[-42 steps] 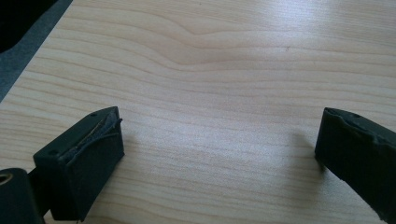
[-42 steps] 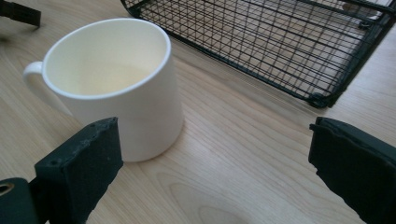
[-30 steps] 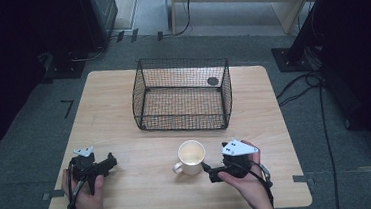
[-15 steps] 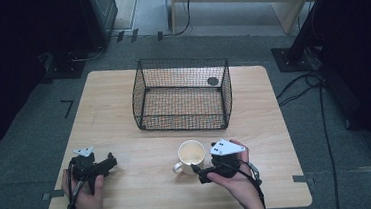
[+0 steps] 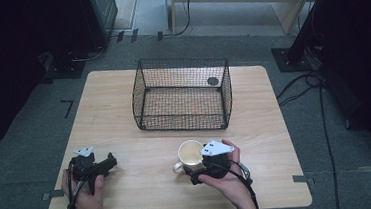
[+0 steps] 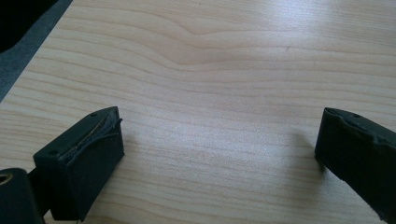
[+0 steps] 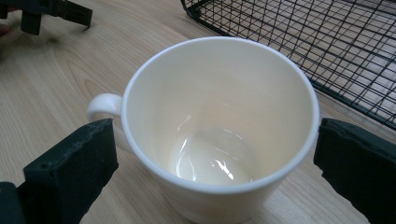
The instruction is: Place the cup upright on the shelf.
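Observation:
A cream mug (image 5: 190, 153) stands upright and empty on the wooden table (image 5: 125, 124), near the front, its handle toward the front left. My right gripper (image 5: 194, 168) is right at its near side. In the right gripper view the mug (image 7: 219, 126) sits between the two black jaws, which stand wide apart on either side of its rim; the right gripper (image 7: 212, 161) is open. My left gripper (image 5: 109, 163) rests low at the table's front left. It is open (image 6: 217, 140), with bare wood between its jaws.
A black wire basket (image 5: 182, 92) stands behind the mug at the table's middle, with a small dark round thing (image 5: 213, 81) in its back right corner. Its mesh wall (image 7: 327, 42) runs close behind the mug. The left gripper (image 7: 56, 11) is off to the left.
My right gripper has moved left and forward to the mug, so its jaws now flank the cup. The left gripper has stayed where it was.

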